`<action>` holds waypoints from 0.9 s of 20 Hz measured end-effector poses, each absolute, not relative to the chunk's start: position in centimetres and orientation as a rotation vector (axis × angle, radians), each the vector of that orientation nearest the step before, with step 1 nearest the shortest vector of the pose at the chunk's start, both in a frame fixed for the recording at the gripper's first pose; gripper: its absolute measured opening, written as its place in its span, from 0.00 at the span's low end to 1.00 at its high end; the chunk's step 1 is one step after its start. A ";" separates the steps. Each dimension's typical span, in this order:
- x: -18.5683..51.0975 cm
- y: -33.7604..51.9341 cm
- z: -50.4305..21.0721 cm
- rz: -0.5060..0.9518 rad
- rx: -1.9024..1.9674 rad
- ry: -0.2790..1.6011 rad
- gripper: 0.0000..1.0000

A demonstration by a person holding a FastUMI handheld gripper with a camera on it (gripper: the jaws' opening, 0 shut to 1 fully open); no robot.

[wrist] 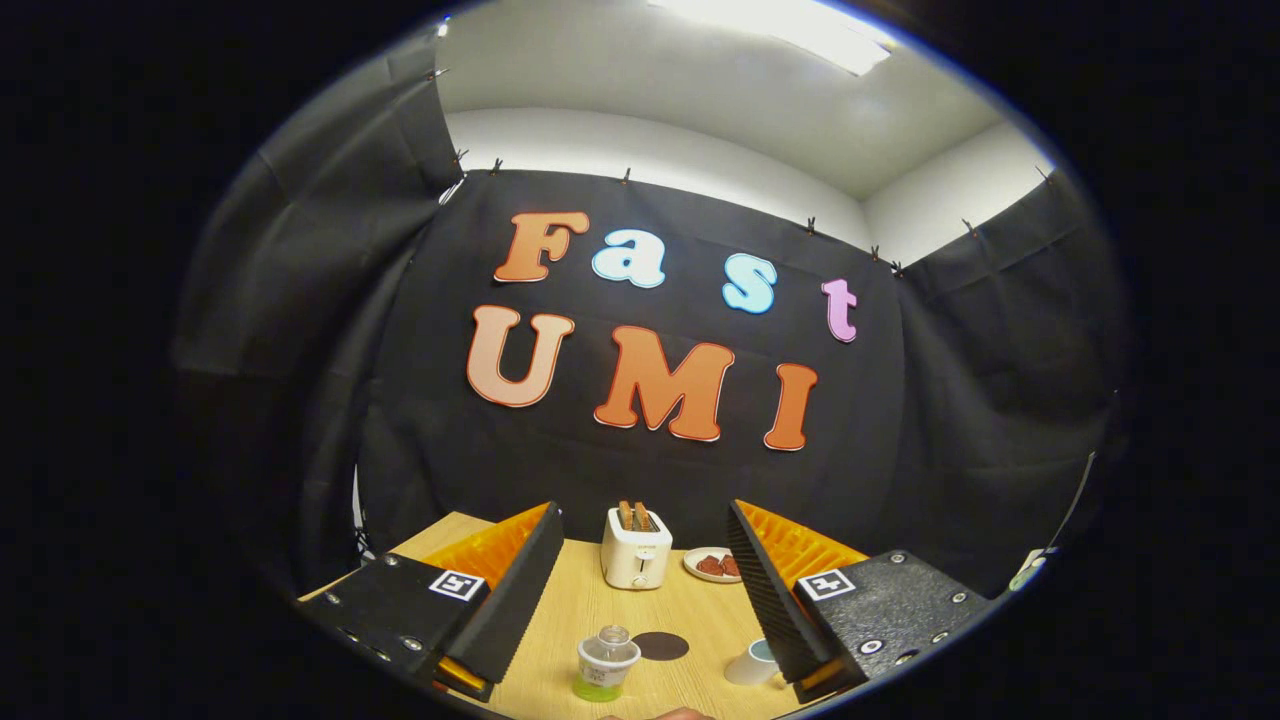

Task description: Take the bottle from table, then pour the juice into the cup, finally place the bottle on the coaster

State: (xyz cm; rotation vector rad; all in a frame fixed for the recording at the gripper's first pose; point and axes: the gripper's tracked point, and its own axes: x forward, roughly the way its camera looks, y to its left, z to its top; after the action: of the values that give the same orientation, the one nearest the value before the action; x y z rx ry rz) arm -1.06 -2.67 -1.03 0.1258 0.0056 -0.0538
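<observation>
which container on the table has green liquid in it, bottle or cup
The bottle, between the open gripper's fingers beside the dark coaster; the white cup shows no green.

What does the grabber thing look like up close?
The gripper has two wedge-shaped jaws with ribbed inner faces and honeycomb-patterned outer sides. Each sits on a flat black block with silver screws and a small square black-and-white marker. No cables are visible. The jaws stand wide apart.

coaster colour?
Dark brown, a plain round coaster beside the bottle, seen in the gripper view.
</observation>
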 end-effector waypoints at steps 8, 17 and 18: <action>-1.3 -2.6 -3.9 -0.062 0.234 -0.015 0.98; -2.0 -1.8 -13.9 -0.112 0.242 0.188 0.98; -2.1 -1.4 -14.8 -0.111 0.241 0.209 0.98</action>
State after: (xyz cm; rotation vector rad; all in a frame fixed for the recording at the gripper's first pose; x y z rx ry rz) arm -2.13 -1.43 -14.75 0.2413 0.2087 -0.1110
